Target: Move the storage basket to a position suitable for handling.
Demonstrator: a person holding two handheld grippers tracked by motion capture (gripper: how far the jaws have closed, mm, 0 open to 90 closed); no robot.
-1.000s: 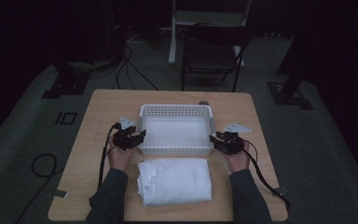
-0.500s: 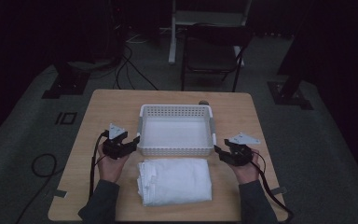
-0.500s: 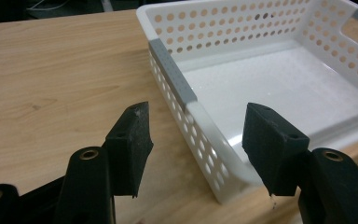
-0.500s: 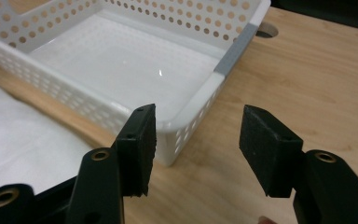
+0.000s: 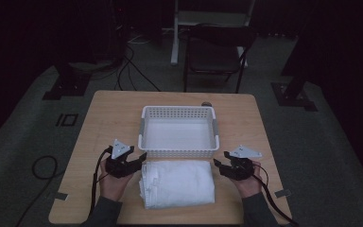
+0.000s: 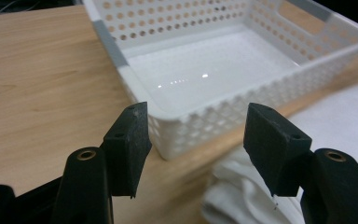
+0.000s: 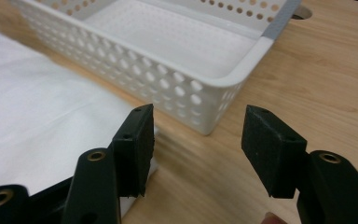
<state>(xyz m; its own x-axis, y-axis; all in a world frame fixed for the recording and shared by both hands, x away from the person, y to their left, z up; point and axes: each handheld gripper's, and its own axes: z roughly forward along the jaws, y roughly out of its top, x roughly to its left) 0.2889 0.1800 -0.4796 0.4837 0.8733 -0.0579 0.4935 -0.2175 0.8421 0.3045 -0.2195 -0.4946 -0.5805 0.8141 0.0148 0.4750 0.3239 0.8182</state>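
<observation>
Now we see our folded white towel [image 5: 178, 183] lying flat just in front of the white basket [image 5: 178, 152], long side running along it, our left gripper [image 5: 131, 163] and right gripper [image 5: 223, 165] beside its short ends, jaws just opened, holding nothing, bare table [image 5: 108, 118] around.

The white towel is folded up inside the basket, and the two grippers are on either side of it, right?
Not quite. The folded white towel isn't inside the basket; it lies on the table just in front of it, and the basket is empty. The high view shows this. The rest is right: the left gripper and the right gripper sit on either side of the towel.
</observation>
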